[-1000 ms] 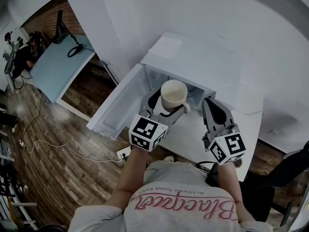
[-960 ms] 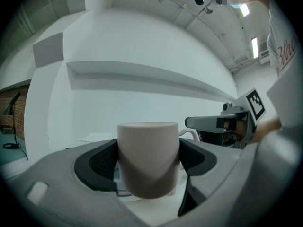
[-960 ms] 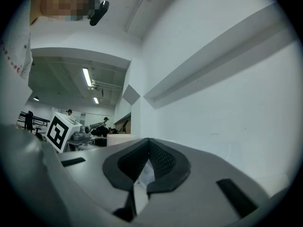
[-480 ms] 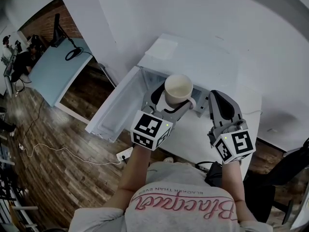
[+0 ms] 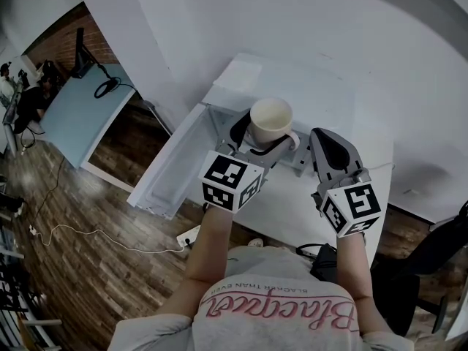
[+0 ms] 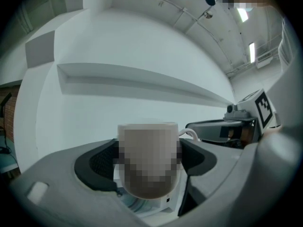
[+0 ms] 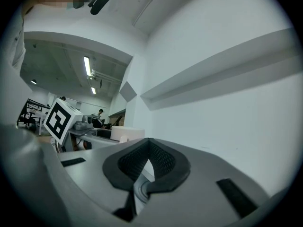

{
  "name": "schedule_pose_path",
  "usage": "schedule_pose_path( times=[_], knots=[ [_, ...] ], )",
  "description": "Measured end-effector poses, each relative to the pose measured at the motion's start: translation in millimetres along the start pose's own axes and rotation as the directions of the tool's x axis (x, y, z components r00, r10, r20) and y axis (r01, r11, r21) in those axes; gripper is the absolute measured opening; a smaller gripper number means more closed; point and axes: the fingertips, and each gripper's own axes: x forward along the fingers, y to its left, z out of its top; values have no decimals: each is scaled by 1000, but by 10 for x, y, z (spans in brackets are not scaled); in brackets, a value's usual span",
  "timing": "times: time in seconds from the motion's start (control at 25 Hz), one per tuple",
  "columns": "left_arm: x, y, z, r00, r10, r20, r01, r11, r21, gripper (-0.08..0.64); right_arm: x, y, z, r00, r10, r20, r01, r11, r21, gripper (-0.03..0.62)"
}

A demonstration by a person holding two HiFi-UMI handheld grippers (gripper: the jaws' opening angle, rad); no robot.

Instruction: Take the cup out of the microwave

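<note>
The left gripper [image 5: 254,151] pinches the white cup [image 5: 271,119] upright at the open front of the white microwave [image 5: 307,86], whose door [image 5: 172,168] stands open toward 8 o'clock. At the cup's 3 o'clock, the right gripper [image 5: 330,146] has its jaws pressed together, empty, over the white counter [image 5: 289,207]. A wooden floor [image 5: 80,262] lies below, and a pale blue table [image 5: 73,112] stands at 10 o'clock.

Open microwave door [image 5: 172,167] flanks left; wall [image 5: 307,20] behind.

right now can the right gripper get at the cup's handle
Probably yes. The cup is clamped in the left gripper with its handle turned toward the right gripper, and nothing sits between them. The right gripper's jaws are shut, though, so they would have to open first.
</note>
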Motion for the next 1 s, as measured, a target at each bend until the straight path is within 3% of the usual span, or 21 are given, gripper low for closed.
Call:
schedule_pose_path(
  times=[0.4,1.0],
  knots=[
    [140,-70,42,1000,-9,1,9,1000,6,408,-23,-140,-59,999,-51,-15,51,999,1,11],
    [101,-183,74,999,-42,12,42,999,27,408,-86,-139,-55,998,-62,-17,63,998,18,11]
  ],
)
